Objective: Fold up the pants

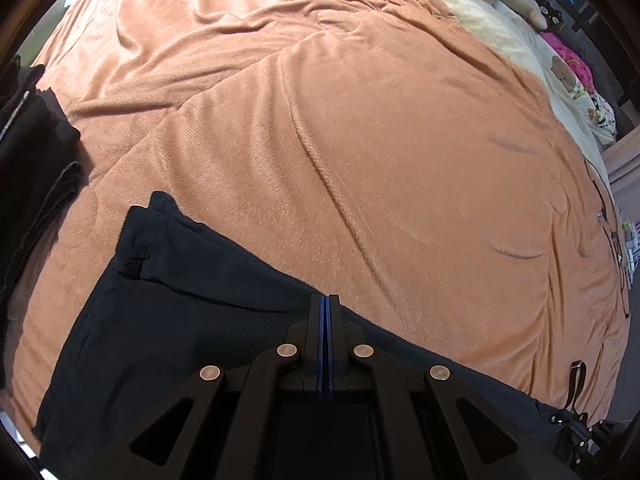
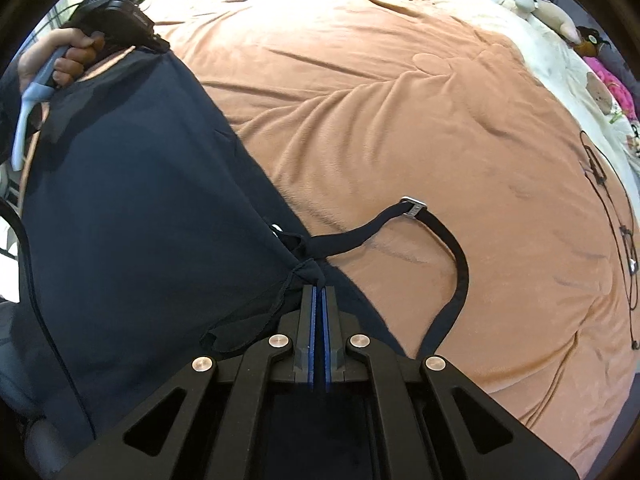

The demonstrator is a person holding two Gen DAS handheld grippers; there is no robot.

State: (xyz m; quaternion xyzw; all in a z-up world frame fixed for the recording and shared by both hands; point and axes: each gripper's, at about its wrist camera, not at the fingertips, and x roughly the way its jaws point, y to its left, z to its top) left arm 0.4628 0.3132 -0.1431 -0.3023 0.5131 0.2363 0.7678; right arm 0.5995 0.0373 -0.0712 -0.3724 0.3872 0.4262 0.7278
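Both our grippers sit shut on the dark pants' far edge: left gripper (image 1: 325, 300) at six o'clock, right gripper (image 2: 319, 290) pinching by the belt (image 2: 460, 256). Pants (image 2: 140, 200) lie across the orange blanket (image 1: 360, 120). We judge the fold starting; next, lift both together.

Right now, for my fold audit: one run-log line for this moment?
left gripper: shut on pants | right gripper: shut on pants | blanket: underneath

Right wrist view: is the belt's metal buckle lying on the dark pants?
No, the buckle rests on the orange blanket, off to the side of the pants.
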